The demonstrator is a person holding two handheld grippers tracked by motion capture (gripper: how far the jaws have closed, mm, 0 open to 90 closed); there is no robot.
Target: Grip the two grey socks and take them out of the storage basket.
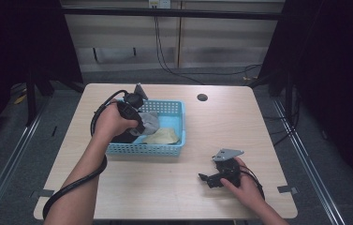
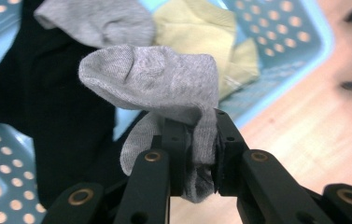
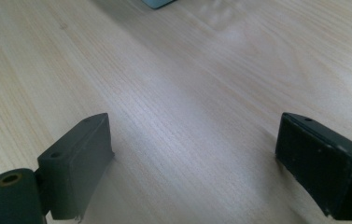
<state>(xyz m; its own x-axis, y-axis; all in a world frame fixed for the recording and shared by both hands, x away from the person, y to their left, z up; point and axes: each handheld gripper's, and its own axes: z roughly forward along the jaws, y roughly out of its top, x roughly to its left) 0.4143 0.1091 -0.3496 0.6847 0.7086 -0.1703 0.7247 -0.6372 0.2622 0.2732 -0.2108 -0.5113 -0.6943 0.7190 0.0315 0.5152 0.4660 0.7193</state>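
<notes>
A: Grey knit, that's what we're watching — the grey sock [image 2: 164, 84] is pinched between the jaws of the left gripper [image 2: 194, 161], which are nearly shut on a fold of it. Most of the fabric flops up and over the jaw tips, loose.

B: And only a thin bunch sits between the pads, I'd say. If that fold slides, the sock drops straight back beneath the jaws, into the blue basket [image 2: 285, 42].

A: Right below the jaws there's a black garment [image 2: 47, 116], and past the tips a second grey piece [image 2: 99, 21] and a yellow sock [image 2: 197, 32]. The hanging end could snag on any of those and drag one up with it.

B: Or catch the basket wall on the way across, my guess. From the high view the left gripper [image 1: 134, 115] hangs over the basket [image 1: 174, 149] interior.

A: Meanwhile the right gripper [image 3: 194, 163] rests low over the wooden table [image 3: 164, 84], jaws wide apart, nothing between them.

B: So no second grip ready. A slip now means starting the pick over.
</notes>
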